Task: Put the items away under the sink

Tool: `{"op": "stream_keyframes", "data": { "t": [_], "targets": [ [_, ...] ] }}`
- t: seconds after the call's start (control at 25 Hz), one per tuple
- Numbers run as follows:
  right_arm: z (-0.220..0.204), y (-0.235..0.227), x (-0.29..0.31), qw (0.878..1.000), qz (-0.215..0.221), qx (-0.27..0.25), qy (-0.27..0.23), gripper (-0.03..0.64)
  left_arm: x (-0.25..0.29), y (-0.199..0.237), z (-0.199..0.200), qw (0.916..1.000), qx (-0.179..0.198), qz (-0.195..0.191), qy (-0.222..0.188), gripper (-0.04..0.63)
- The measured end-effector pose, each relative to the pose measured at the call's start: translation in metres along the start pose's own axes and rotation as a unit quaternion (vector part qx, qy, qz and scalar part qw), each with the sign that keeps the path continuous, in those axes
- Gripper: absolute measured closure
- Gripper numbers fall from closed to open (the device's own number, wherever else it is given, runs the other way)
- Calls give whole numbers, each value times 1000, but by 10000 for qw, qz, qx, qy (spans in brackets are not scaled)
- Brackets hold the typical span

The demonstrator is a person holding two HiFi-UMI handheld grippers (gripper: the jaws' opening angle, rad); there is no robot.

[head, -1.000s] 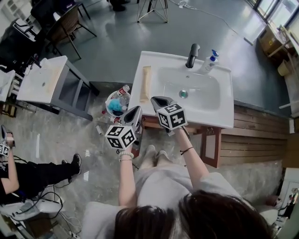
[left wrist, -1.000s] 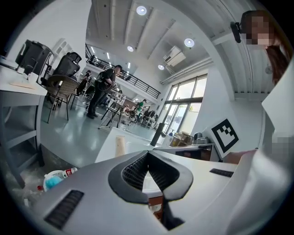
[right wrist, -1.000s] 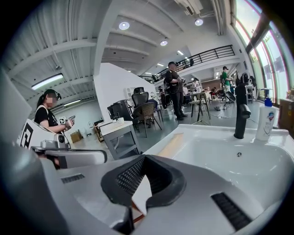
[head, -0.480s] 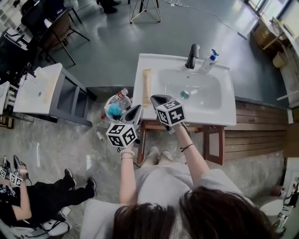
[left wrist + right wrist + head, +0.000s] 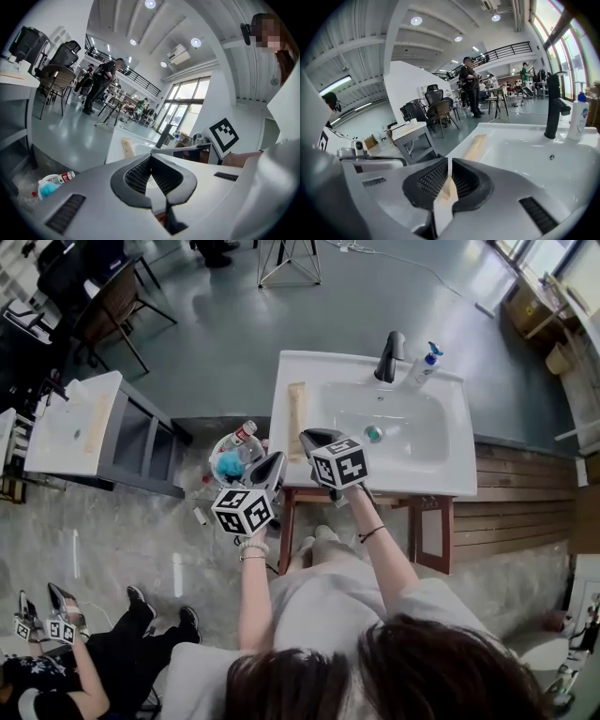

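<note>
White sink top (image 5: 450,479) has a tan flat strip (image 5: 295,409) on its 9 o'clock rim, prob. light, stiff, best pinched mid-length across the narrow width; left gripper (image 5: 276,459) & right gripper (image 5: 309,439) both closed, empty, at the strip's 6 o'clock.

Seated person (image 5: 66,673): went from the left edge at mid-height down into the lower left corner. Shoes (image 5: 161,607): drew back from the outstretched pose, lower in the frame. Marker cubes (image 5: 58,629): a second one came into sight. Right gripper (image 5: 314,440): edged slightly up-frame, nearer the strip (image 5: 297,409).
</note>
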State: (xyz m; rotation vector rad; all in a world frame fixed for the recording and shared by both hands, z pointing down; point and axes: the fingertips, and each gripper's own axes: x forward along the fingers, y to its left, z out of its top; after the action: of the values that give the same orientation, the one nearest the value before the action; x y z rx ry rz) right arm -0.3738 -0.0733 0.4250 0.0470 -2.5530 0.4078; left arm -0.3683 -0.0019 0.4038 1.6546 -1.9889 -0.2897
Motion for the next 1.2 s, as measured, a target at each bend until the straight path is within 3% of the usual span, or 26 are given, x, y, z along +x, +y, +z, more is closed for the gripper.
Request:
{"op": "stream_keyframes", "data": {
  "t": [0.24,0.32,0.52,1.2],
  "targets": [
    [2,-11,15,9998,33,5,174,592,11,8,2,9999,-126,109,31,598],
    [4,-13,21,9997,88,63,228,534,14,11,4,9997,-170,148,2,598],
    [5,-17,32,9991,180,186,340,489,19,18,5,9994,-240,230,-5,598],
    [1,-38,71,9958,1,410,813,408,34,43,1,9983,-449,357,123,598]
  ]
}}
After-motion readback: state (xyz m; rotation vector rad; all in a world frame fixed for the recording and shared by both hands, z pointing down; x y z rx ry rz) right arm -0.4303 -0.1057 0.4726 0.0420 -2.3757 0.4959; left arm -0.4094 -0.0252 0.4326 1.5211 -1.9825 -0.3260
